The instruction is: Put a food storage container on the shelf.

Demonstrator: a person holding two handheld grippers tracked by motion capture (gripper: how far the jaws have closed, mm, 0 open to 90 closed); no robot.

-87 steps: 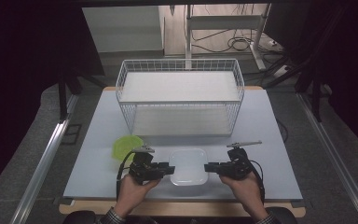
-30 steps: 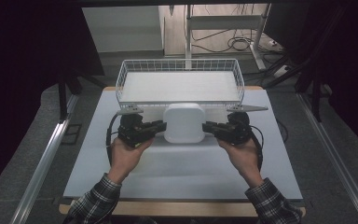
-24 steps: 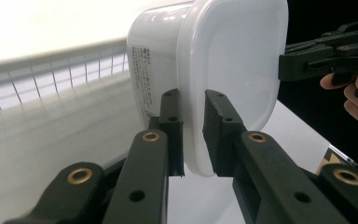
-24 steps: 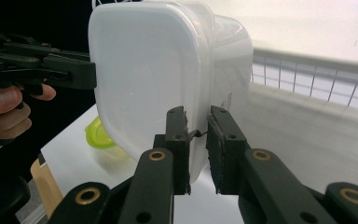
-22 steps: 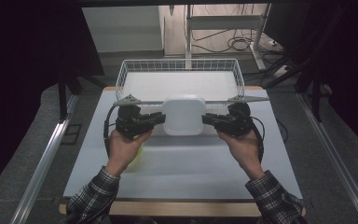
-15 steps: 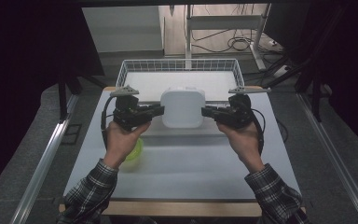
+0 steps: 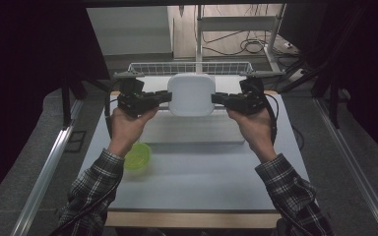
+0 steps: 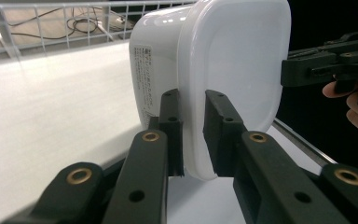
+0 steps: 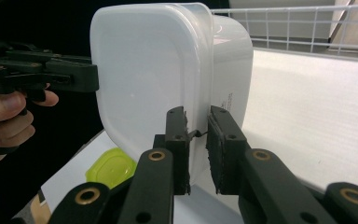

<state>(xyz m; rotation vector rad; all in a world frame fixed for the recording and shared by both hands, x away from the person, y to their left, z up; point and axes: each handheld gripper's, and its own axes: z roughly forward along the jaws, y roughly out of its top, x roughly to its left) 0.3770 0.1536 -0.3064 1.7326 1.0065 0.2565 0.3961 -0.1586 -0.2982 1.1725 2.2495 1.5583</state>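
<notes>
A white lidded container (image 7: 191,94) hangs in the air between the two tools, above the counter (image 7: 202,172) and in front of the wire basket (image 7: 189,68) at its far side. It is turned on edge, so its flat lid faces the person and its body points toward the basket.

The left tool (image 7: 163,96) is clenched on the container's left edge; in the left gripper view (image 8: 193,135) its two black jaws pinch the lid's rim, one on the lid face and one on the body side, where a printed label shows. The right tool (image 7: 218,99) is clenched on the opposite edge in the same way; in the right gripper view (image 9: 196,149) the jaws grip the rim with something thin and dark between them, possibly a tab of the lid, though it is too small to be sure.

Each hand wraps the body of its tool from below, sleeves in plaid. A green lid (image 7: 138,156) lies flat on the counter just beside the left forearm, well below the container; it also shows low in the right gripper view (image 9: 111,170)
</notes>
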